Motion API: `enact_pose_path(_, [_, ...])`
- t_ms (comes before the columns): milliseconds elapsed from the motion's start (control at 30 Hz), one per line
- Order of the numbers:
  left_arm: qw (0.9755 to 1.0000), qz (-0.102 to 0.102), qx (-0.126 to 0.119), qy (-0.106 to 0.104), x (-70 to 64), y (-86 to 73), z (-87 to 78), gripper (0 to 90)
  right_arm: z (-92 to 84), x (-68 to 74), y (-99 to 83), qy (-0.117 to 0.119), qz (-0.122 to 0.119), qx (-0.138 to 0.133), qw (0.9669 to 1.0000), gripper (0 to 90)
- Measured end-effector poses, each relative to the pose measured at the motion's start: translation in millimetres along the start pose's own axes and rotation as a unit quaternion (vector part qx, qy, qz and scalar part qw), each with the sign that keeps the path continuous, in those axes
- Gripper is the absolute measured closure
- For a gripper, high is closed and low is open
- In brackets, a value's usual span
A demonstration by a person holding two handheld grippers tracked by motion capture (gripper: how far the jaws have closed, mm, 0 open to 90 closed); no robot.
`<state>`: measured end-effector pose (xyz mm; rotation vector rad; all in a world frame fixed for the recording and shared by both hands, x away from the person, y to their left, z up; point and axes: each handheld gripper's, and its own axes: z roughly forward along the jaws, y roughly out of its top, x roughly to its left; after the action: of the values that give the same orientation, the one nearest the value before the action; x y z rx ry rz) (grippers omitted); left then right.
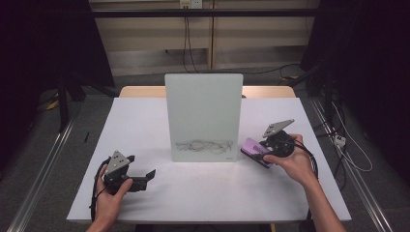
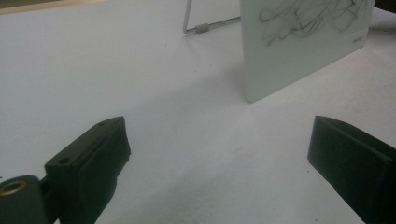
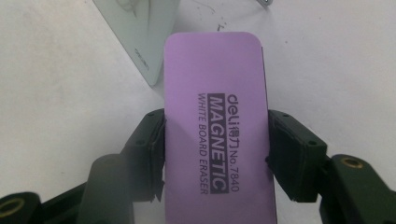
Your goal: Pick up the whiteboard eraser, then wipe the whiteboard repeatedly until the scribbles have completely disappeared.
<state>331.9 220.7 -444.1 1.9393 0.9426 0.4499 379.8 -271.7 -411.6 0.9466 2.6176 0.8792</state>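
- Clamping the purple eraser (image 3: 217,126) by its long sides in the right gripper (image 1: 265,153), jaws pressing on both edges.
- Holding that eraser low over the white table (image 1: 203,188), just right of the upright whiteboard (image 1: 203,116), apparently near its lower corner.
- Showing grey scribbles (image 1: 204,146) along the whiteboard's bottom.
- Resting the left gripper (image 1: 145,178) on the table with jaws standing wide, gripping nothing, well apart from the whiteboard.
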Motion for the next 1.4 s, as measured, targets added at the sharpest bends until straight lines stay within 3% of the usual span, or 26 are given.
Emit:
enact_pose_path(100, [1.0000,0.002,0.001,0.000,-0.6,0.0,-0.2,5.4,-1.8,2.9,0.4,0.003,0.001,-0.014,0.9999,41.3])
enact_pose_path(300, [1.0000,-0.001,0.001,-0.001,-0.7,-0.1,0.1,5.5,-3.6,6.9,-0.5,0.006,0.001,-0.017,0.9998,41.4])
enact_pose_path(500, [1.0000,0.005,0.000,-0.001,-0.3,-0.6,0.0,5.4,-13.5,11.8,1.3,0.000,-0.005,-0.047,0.9989,41.4])
enact_pose_path(533, [1.0000,0.005,0.002,-0.001,0.0,-0.7,-0.1,5.5,-18.0,13.1,2.1,-0.002,-0.006,-0.064,0.9980,41.4])
enact_pose_path(700, [1.0000,-0.007,0.002,-0.003,1.9,-2.5,0.5,5.4,-23.6,18.0,1.8,-0.004,-0.014,-0.092,0.9956,41.5])
enact_pose_path(1133, [1.0000,0.009,0.003,0.002,-0.9,0.6,-0.6,5.5,-28.2,39.0,9.5,-0.004,-0.049,-0.134,0.9898,41.5])
enact_pose_path(1267, [1.0000,0.007,0.002,-0.001,-1.3,0.6,0.2,5.5,-26.2,47.3,16.2,-0.003,-0.066,-0.151,0.9863,41.5])
enact_pose_path(1400, [1.0000,0.003,0.003,0.000,-0.2,0.0,-0.3,5.5,-22.1,51.9,19.6,-0.002,-0.073,-0.156,0.9850,41.5])
